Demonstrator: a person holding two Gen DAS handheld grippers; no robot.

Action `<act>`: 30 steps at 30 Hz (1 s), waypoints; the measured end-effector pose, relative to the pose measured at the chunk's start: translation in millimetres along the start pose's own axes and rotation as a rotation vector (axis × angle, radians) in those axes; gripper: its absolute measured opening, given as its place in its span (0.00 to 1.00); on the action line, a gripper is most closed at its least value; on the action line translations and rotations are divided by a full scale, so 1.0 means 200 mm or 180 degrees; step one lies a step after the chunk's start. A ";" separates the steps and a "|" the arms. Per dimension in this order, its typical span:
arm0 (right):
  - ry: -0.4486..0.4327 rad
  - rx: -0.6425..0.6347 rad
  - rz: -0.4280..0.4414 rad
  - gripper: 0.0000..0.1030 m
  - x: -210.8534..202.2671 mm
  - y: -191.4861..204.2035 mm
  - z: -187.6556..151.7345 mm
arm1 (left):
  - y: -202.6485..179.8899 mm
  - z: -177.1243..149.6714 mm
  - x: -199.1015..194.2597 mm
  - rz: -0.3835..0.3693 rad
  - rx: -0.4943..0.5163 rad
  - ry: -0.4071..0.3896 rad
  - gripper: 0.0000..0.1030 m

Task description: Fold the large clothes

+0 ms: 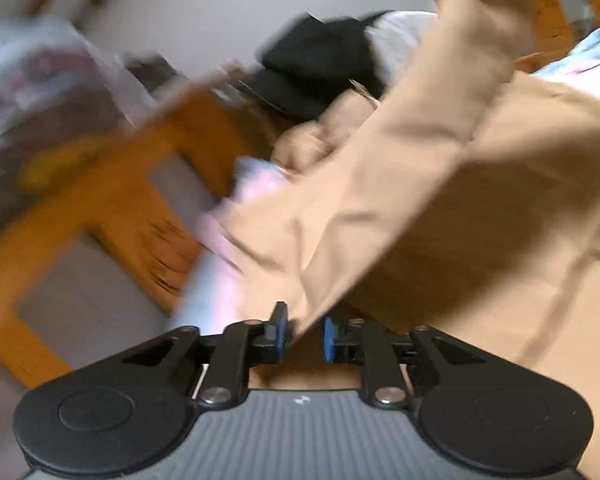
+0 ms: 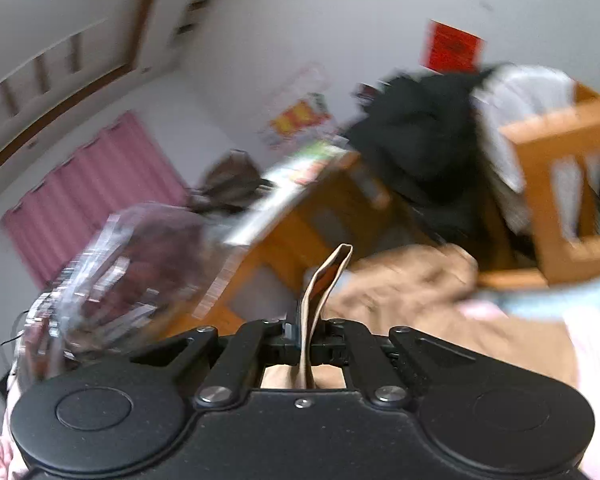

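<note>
A large tan garment fills the right half of the left wrist view, with a long fold of it rising to the upper right. My left gripper has its blue pads apart, and the lower tip of that fold hangs between them; the view is blurred. In the right wrist view my right gripper is shut on a folded tan edge that sticks up between its fingers. More of the tan garment lies bunched beyond it.
A pink and light blue cloth lies under the tan garment. An orange wooden frame stands at the left; it also shows in the right wrist view. A black garment is heaped behind. A clear plastic bag sits at the left.
</note>
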State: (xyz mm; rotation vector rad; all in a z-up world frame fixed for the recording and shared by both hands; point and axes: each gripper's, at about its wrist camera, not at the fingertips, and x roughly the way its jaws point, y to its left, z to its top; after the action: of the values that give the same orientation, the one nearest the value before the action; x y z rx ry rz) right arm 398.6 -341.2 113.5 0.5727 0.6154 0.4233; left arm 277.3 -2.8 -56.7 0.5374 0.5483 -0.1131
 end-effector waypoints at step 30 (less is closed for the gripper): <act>0.0388 -0.1595 -0.1187 0.73 0.12 -0.28 -0.80 | 0.40 0.02 0.11 -0.0460 -0.2050 0.0572 0.72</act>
State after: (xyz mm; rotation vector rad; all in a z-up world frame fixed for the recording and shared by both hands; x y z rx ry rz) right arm 326.3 -312.6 -38.7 -0.0493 0.6859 0.2450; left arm 317.5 65.5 -29.3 -0.1221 0.7573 -0.0205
